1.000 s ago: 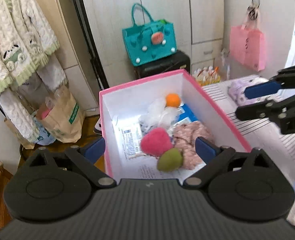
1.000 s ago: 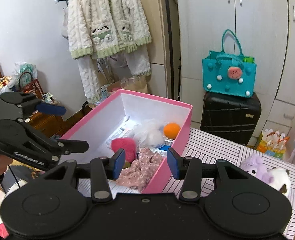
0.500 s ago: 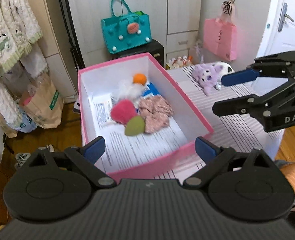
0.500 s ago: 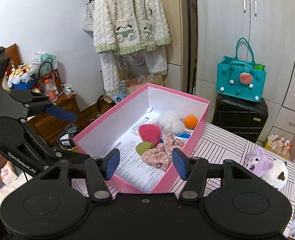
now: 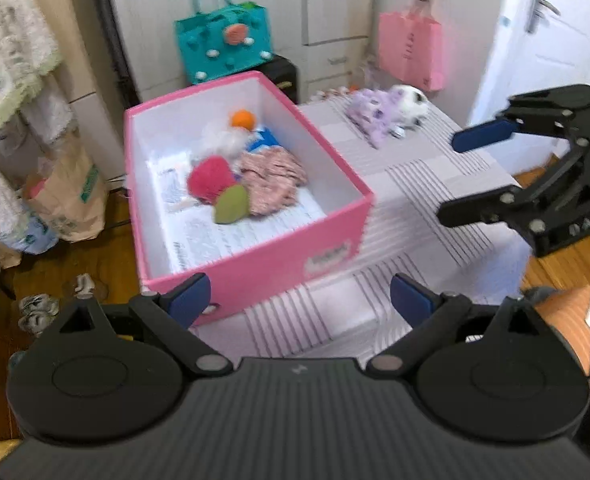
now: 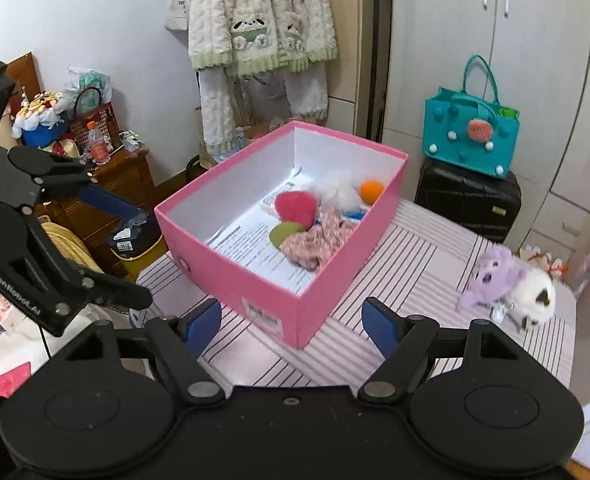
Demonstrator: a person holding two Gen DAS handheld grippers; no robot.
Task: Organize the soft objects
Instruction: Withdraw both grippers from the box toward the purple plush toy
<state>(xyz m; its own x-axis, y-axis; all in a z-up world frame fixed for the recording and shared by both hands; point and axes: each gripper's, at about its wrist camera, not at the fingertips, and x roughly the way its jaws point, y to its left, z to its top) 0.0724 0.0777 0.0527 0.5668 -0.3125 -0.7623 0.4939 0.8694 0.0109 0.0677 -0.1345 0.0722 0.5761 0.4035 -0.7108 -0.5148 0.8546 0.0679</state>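
Note:
A pink box [image 5: 279,256] [image 6: 231,276] stands on the striped table. In it lie a red fluffy ball [image 5: 210,179] [image 6: 295,206], a green pad [image 5: 231,209] [image 6: 285,233], a pink patterned cloth [image 5: 273,178] [image 6: 319,240], a white tuft [image 5: 223,138] and an orange ball [image 5: 242,118] [image 6: 371,191]. A purple and white plush toy [image 5: 387,110] [image 6: 507,284] lies on the table to the box's right. My left gripper [image 5: 301,300] [image 6: 95,240] is open and empty, in front of the box. My right gripper [image 6: 293,322] [image 5: 467,176] is open and empty, to the box's right.
The striped table [image 5: 415,184] [image 6: 415,264] ends close behind the plush toy. A teal bag [image 5: 225,40] [image 6: 469,136] sits on a black suitcase [image 6: 467,200] behind. A pink bag [image 5: 411,50] hangs at right. Paper bags [image 5: 71,196] stand on the floor at left.
Both grippers have drawn back from the box and away from it, staying open. The box now shows whole, with its front wall in view.

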